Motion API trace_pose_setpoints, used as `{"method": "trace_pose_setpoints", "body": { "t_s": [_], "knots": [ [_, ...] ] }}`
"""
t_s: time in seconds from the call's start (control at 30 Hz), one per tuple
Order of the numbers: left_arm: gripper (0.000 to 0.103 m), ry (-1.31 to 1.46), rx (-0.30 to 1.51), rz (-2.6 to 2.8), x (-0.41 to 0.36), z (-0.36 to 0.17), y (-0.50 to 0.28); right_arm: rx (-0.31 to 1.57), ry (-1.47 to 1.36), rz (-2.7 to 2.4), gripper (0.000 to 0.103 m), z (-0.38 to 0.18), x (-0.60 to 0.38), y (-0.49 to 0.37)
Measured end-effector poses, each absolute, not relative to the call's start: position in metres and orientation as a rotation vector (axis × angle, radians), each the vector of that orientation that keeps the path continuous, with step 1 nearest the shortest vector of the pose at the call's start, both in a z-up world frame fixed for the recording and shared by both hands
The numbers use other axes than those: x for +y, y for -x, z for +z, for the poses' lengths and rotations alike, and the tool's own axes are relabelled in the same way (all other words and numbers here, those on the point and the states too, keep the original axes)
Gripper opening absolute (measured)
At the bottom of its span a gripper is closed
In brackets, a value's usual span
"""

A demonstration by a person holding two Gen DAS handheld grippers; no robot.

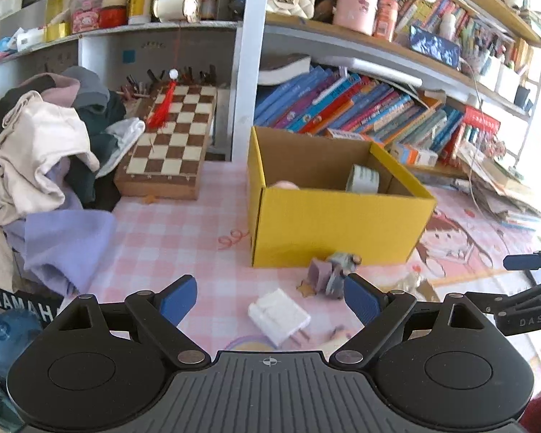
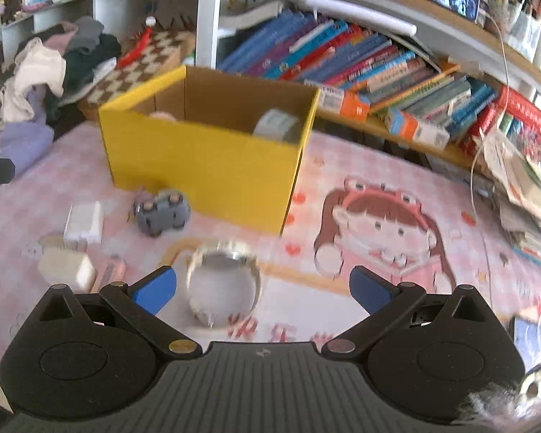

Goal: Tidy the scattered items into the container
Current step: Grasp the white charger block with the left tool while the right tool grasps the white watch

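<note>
Beside yellow box (image 1: pixel 335 223): white plug (image 1: pixel 279 315), grey toy (image 2: pixel 161 211), tape ring (image 2: pixel 223 285) | both jaws wide, empty

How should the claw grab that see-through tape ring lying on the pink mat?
Come from above and pinch the rim of the tape ring, one finger inside the hole and one outside. It lies flat with its open hole facing up, so the thin wall is probably the easiest part to squeeze. The right claw is open and already close to it.
</note>
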State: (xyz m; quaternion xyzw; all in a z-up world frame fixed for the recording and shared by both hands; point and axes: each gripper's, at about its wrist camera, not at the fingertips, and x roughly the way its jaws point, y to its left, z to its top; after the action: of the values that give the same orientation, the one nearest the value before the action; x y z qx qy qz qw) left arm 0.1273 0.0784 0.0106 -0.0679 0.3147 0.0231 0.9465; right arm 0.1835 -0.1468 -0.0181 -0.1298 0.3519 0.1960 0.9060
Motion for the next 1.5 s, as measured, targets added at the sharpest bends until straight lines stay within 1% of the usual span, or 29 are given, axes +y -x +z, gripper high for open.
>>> {"method": "trace_pose_setpoints", "body": {
  "t_s": [0.23, 0.47, 0.53, 0.93, 1.0, 1.07, 1.1, 1.5],
  "knots": [
    [0.091, 0.121, 0.708, -0.001, 0.074, -0.004, -0.12, 0.75, 0.263, 0.423, 0.103, -0.025, -0.134, -0.169],
    [0.091, 0.094, 0.732, -0.034, 0.065, -0.012, -0.114, 0.754, 0.267, 0.443, 0.102, -0.029, -0.12, -0.157],
    [0.091, 0.092, 0.741, -0.039, 0.064, -0.015, -0.112, 0.764, 0.269, 0.447, 0.101, -0.031, -0.119, -0.157],
    [0.091, 0.051, 0.807, -0.095, 0.043, -0.032, -0.12, 0.81, 0.319, 0.509, 0.1, -0.044, -0.11, -0.16],
    [0.09, 0.044, 0.812, -0.095, 0.041, -0.034, -0.121, 0.817, 0.327, 0.52, 0.097, -0.047, -0.11, -0.162],
    [0.09, 0.039, 0.816, -0.09, 0.039, -0.036, -0.124, 0.824, 0.335, 0.531, 0.09, -0.049, -0.11, -0.163],
    [0.09, 0.037, 0.818, -0.088, 0.038, -0.037, -0.125, 0.829, 0.338, 0.535, 0.089, -0.05, -0.11, -0.164],
    [0.089, 0.036, 0.848, -0.049, 0.031, -0.049, -0.142, 0.865, 0.342, 0.539, 0.087, -0.059, -0.119, -0.185]
  ]
}}
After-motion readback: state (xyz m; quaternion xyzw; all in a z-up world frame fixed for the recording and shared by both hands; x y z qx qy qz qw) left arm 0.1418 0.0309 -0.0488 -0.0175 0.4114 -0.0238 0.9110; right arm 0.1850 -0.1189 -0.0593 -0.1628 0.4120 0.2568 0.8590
